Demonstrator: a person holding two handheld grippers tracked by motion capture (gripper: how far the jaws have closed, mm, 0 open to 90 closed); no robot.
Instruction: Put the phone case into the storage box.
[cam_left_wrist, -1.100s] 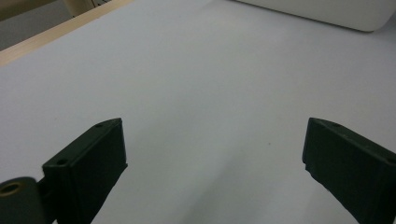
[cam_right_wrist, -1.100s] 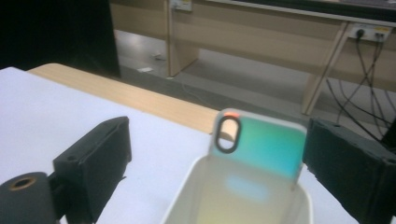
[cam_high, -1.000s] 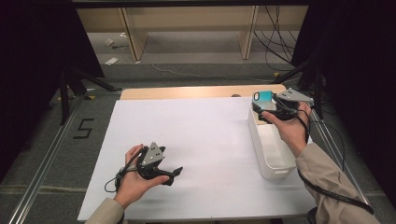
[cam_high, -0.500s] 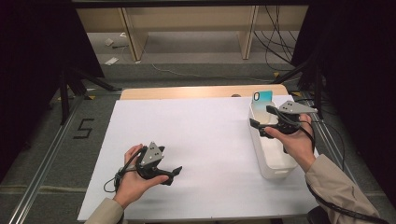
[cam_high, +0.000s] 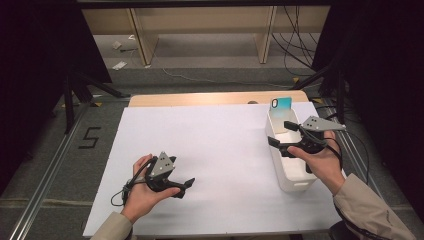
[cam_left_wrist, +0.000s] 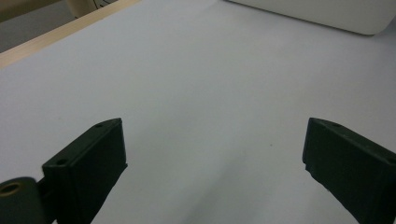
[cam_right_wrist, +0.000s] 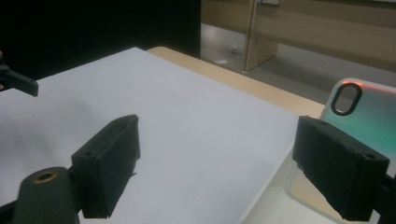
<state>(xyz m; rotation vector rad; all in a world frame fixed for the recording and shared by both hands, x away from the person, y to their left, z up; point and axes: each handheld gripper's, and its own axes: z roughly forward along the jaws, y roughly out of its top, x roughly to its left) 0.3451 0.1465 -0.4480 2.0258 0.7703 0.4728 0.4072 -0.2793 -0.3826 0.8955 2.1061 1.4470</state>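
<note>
Now your right tool (cam_high: 281, 134) hovers wide and empty over the white bin (cam_high: 295, 172).
Your phone case (cam_high: 281, 104) stands propped at the bin's far end; your left tool (cam_high: 184, 186) rests wide on the tabletop (cam_high: 215, 140).

I see the mat (cam_high: 215, 150) lying on the table (cam_high: 200, 98), with a strip of table showing behind its far edge. The bin (cam_high: 292, 172) sits on the mat along its right side, running front to back. The phone case (cam_high: 281, 106) stands tilted in the bin's far end, leaning on the far wall. My right gripper (cam_high: 280, 133) hangs over the bin's middle, just in front of the case, its 2 jaws apart. My left gripper (cam_high: 186, 184) rests on the mat at front left, well apart from the bin, pointing right toward it.
</note>
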